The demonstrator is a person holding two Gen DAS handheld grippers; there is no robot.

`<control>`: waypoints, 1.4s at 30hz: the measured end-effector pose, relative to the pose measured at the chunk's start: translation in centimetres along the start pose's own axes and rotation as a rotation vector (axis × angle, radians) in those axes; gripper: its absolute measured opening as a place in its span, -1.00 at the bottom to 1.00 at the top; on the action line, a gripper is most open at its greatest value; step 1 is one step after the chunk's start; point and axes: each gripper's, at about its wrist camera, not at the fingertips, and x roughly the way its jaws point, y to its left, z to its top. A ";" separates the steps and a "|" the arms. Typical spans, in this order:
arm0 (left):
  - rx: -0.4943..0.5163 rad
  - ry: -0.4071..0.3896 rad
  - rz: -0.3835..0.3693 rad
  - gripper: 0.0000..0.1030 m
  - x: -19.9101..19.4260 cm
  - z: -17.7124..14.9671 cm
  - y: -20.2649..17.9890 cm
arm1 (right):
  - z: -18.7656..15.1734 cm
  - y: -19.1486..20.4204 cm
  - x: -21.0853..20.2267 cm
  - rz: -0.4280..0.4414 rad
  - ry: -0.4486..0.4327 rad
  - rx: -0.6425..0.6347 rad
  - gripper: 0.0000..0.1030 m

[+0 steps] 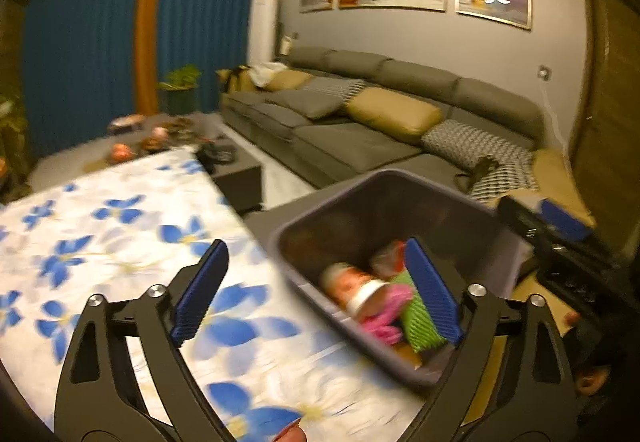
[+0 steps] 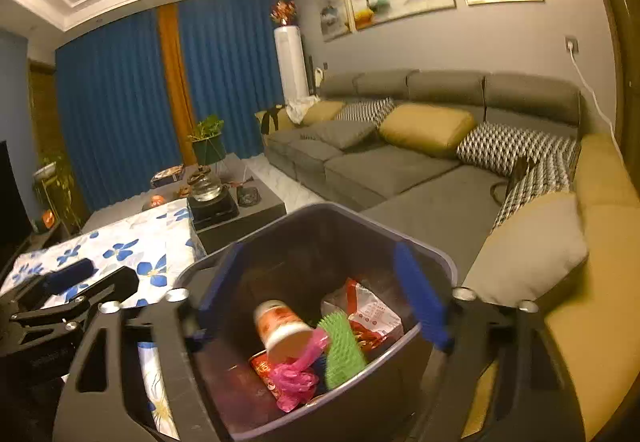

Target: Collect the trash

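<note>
A dark grey trash bin (image 1: 496, 226) (image 2: 436, 254) stands beside the table with the blue-flower cloth (image 1: 120, 234) (image 2: 132, 242). Inside lie an orange-and-white cup (image 1: 356, 288) (image 2: 282, 326), a pink bag (image 1: 386, 318) (image 2: 298, 374), a green foam net (image 1: 420, 322) (image 2: 342, 346) and a red-and-white wrapper (image 2: 372, 312). My left gripper (image 1: 320, 290) is open and empty over the table edge and the bin's rim. My right gripper (image 2: 320, 302) is open and empty just above the bin's mouth. The left gripper's black body also shows at the left of the right wrist view (image 2: 68, 294).
A grey sofa (image 1: 360, 146) (image 2: 400, 170) with yellow and patterned cushions runs along the wall. A dark coffee table (image 1: 236, 166) (image 2: 240, 214) holds a glass teapot (image 2: 206, 184) and small items. Blue curtains (image 2: 120, 102) and potted plants (image 2: 208, 142) stand behind.
</note>
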 end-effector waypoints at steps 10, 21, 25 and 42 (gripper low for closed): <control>-0.029 -0.029 0.204 0.89 -7.0 -2.8 2.5 | -1.4 4.4 -4.6 -0.003 -0.013 -0.070 0.89; -0.085 -0.032 0.285 0.88 -13.9 -6.0 6.3 | -3.7 8.0 -9.6 -0.020 -0.015 -0.083 0.89; -0.111 -0.037 0.304 0.88 -16.4 -6.9 7.4 | -4.4 9.8 -11.4 -0.002 -0.026 -0.112 0.89; -0.173 -0.068 0.341 0.88 -22.8 -9.3 10.1 | -6.0 13.6 -16.3 0.052 -0.050 -0.154 0.89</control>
